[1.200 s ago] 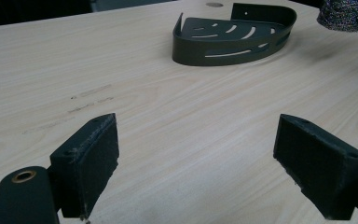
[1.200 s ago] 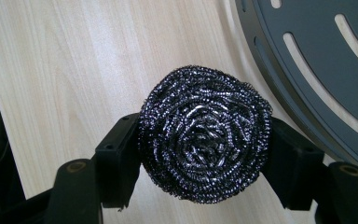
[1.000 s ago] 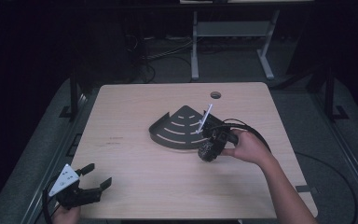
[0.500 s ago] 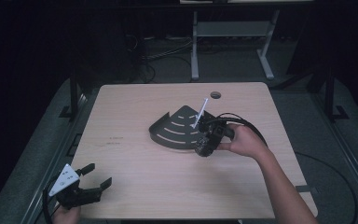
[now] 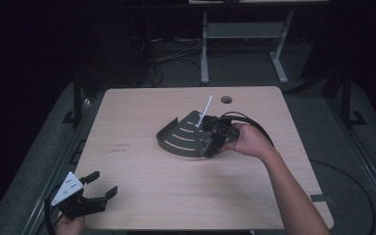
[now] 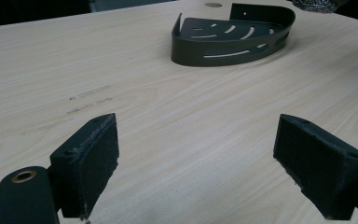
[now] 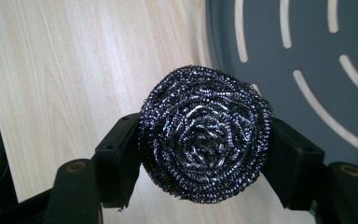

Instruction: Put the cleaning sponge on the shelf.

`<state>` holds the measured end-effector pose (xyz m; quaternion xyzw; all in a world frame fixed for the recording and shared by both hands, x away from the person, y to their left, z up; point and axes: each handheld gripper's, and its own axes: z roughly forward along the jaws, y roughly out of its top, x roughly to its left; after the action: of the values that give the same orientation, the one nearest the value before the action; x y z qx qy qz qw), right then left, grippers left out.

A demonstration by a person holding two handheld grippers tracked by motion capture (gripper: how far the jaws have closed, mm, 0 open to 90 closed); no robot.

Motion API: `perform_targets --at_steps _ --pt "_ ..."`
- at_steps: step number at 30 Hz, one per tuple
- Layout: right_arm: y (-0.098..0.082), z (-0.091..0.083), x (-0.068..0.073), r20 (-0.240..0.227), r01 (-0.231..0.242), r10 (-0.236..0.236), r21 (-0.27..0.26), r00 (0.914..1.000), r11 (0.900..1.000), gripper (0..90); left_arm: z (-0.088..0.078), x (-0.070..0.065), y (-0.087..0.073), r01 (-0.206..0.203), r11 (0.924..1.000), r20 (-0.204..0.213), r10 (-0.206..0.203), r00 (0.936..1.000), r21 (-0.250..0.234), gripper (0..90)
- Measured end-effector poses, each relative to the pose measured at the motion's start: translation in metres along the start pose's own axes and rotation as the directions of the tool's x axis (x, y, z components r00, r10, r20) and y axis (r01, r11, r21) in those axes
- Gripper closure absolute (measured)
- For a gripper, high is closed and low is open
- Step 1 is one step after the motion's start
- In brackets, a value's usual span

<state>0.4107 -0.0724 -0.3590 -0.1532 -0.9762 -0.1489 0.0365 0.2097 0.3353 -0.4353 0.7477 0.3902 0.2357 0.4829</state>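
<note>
My right gripper [image 7: 204, 154] squeezes steel scrubber ball [image 7: 204, 134] tight between both jaws. Ball picked up, I think; drop not done. Ball hangs over edge of dark tray [image 5: 178, 139], part over table [image 5: 142, 196]. Left gripper [image 6: 209, 163] wide open, holds nothing, near my table corner, far from tray.

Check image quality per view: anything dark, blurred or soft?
High view: table evenly lit, surroundings nearly black. Left gripper view: claw pads sharp, dark tray slightly softer. Right gripper view: steel scourer crisp with small glints, tray floor behind it mildly soft.
</note>
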Motion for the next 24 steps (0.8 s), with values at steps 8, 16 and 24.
perform_targets --at_steps 8,16,24 --pt "0.008 -0.001 -0.007 -0.005 -0.006 0.006 -0.002 1.0 1.0 33.8 0.0 0.0 0.0 0.003 1.0 0.0 -0.003 1.0 -0.003 13.3" --pt "0.014 -0.001 -0.012 -0.008 -0.008 0.008 -0.012 0.9999 1.0 33.8 0.0 0.001 0.0 0.003 1.0 -0.001 -0.003 1.0 0.0 13.3" --pt "0.021 0.003 -0.017 -0.008 -0.013 0.013 -0.001 0.9999 1.0 33.7 0.0 0.0 0.0 0.002 1.0 0.001 -0.002 1.0 -0.001 13.3"
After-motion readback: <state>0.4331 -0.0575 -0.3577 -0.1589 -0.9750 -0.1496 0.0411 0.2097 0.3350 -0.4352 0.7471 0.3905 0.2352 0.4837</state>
